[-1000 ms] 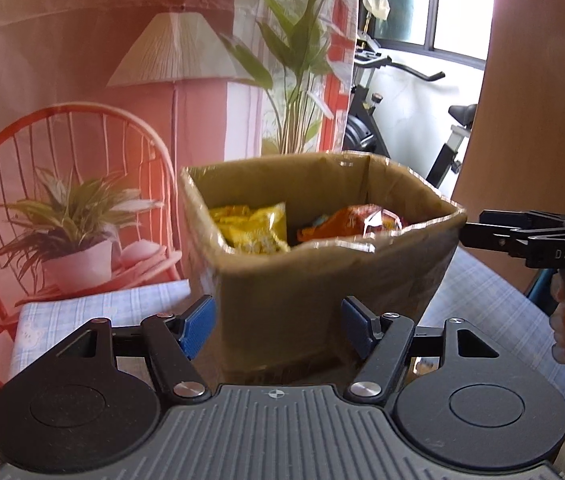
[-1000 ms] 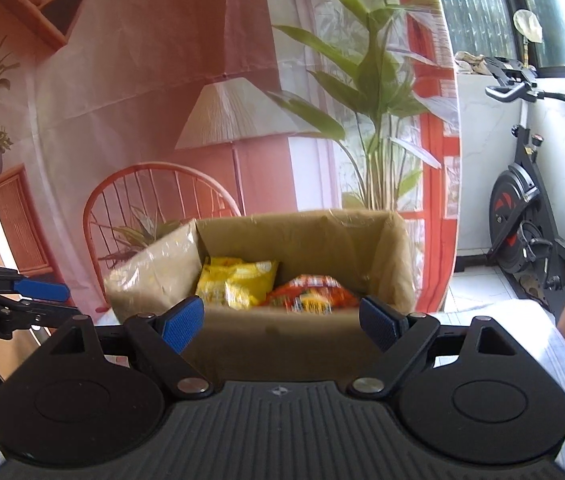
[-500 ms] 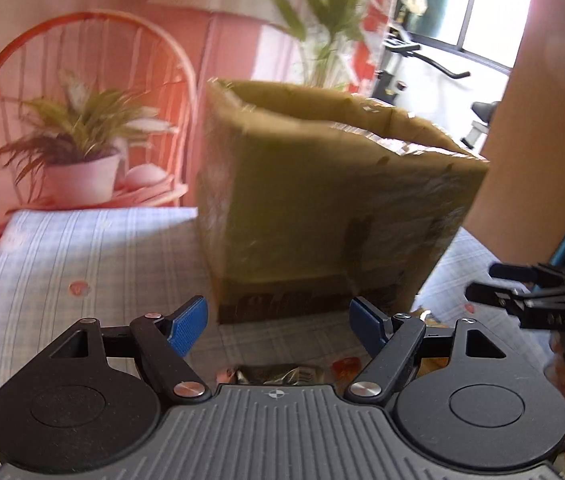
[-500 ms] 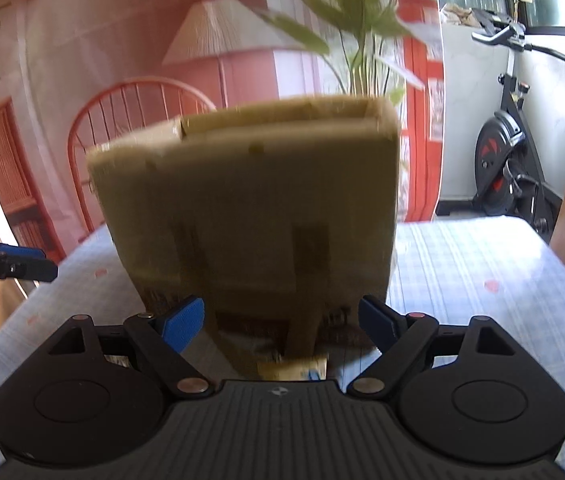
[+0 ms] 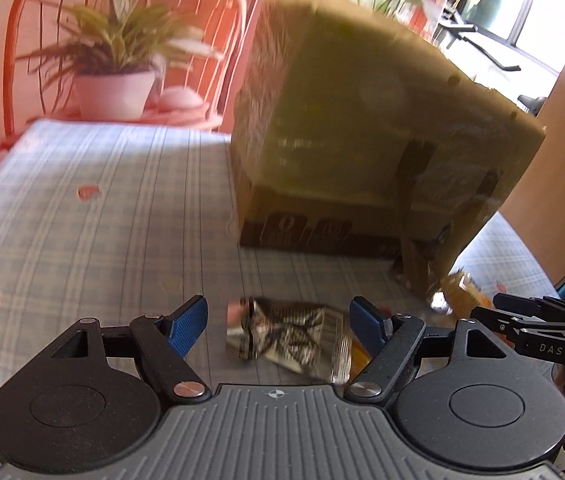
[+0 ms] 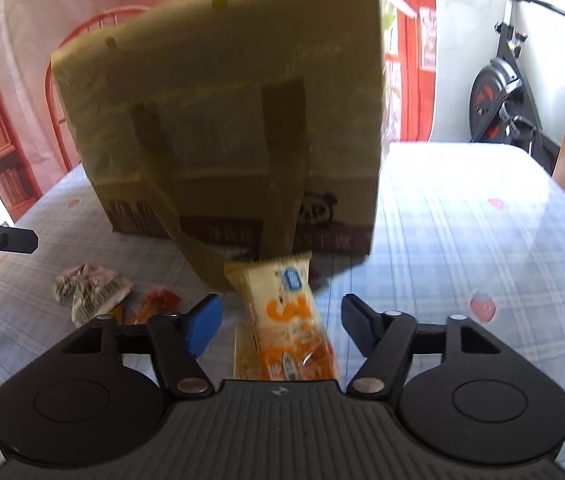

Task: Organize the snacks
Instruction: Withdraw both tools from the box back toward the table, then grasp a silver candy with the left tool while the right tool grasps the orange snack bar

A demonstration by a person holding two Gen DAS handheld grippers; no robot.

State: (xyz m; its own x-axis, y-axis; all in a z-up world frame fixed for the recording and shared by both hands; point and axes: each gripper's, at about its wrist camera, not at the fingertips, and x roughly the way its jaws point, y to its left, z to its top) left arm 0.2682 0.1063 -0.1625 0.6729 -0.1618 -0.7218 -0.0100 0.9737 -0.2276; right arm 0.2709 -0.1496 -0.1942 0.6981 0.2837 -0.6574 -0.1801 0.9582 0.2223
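Observation:
A tall cardboard box [image 5: 366,148] stands on the checked tablecloth; it also shows in the right wrist view [image 6: 226,120]. My left gripper [image 5: 280,322] is open, low over a silver and black snack packet [image 5: 290,332] that lies between its fingers. My right gripper [image 6: 280,318] is open over an orange and white snack bar [image 6: 288,320] lying in front of the box. The silver packet [image 6: 90,294] and a red-orange wrapper [image 6: 156,304] lie to its left. The right gripper [image 5: 538,326] shows at the right edge of the left wrist view.
The tablecloth [image 5: 82,216] is pale blue with strawberry prints. An orange packet [image 5: 460,292] lies by the box's right corner. An exercise bike [image 6: 510,92] stands beyond the table on the right. A printed backdrop with a chair and plant [image 5: 118,60] hangs behind.
Both grippers have dropped from above the box rim to just above the table. The box's inside is hidden now, and the snacks on the table have come into view.

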